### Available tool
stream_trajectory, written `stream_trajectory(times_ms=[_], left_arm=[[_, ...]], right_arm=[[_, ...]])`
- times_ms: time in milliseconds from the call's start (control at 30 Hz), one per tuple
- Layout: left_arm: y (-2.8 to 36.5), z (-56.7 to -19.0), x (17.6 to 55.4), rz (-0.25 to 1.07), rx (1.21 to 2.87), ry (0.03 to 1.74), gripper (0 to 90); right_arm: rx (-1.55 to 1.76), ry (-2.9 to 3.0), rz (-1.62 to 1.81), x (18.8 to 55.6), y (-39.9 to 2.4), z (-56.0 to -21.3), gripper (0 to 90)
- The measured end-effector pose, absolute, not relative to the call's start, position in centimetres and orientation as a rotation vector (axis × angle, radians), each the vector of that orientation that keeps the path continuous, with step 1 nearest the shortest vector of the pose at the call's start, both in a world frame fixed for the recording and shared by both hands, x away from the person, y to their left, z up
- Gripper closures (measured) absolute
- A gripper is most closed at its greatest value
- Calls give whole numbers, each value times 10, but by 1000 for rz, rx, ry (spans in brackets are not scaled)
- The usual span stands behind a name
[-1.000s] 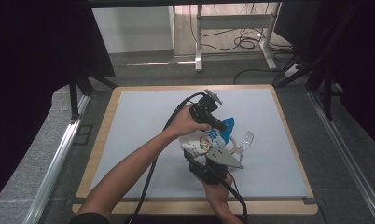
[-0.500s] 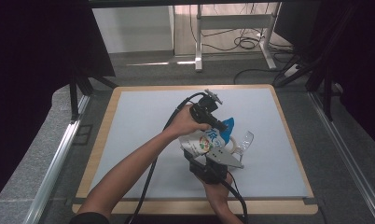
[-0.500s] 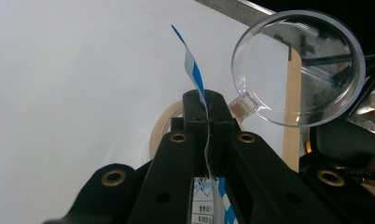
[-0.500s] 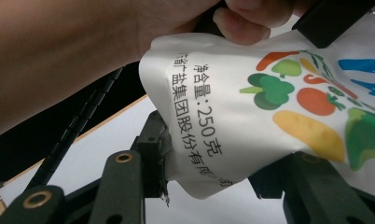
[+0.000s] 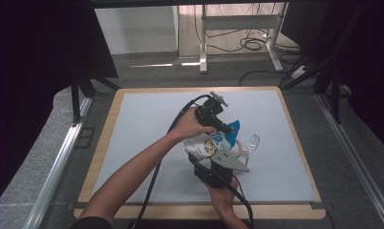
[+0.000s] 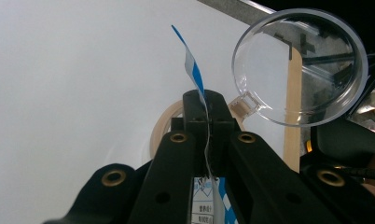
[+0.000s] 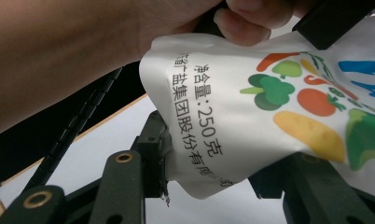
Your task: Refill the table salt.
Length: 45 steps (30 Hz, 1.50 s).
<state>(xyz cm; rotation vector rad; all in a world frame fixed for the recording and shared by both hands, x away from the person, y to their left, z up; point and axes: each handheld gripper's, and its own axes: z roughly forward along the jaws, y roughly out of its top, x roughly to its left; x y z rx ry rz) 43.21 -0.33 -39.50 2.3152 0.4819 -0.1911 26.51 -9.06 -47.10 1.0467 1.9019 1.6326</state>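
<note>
Seemingly mid-pour, the high view shows a white pouch (image 5: 210, 144) held above the middle of the table (image 5: 133, 124), the left hand-held gripper (image 5: 227, 129) at its blue top and the right hand-held gripper (image 5: 222, 160) at its near end, beside a clear cup (image 5: 251, 143). Along the left gripper view, the jaws are clamped together on the pouch's thin blue-and-white edge (image 6: 191, 65); the cup's rim (image 6: 300, 67) sits just to the right. From the right gripper view, the jaws grip the pouch's bulging lower corner (image 7: 199, 154), printed with vegetables and black characters. Next probably comes tearing or tipping, steadily.
</note>
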Motion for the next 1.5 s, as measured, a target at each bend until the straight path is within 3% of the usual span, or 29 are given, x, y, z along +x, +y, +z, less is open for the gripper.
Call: stream_trajectory(times_ms=[1500], left_arm=[[-3, -398, 434, -183, 2322, 483, 899]], right_arm=[[1079, 1857, 1631, 265, -84, -477, 562]])
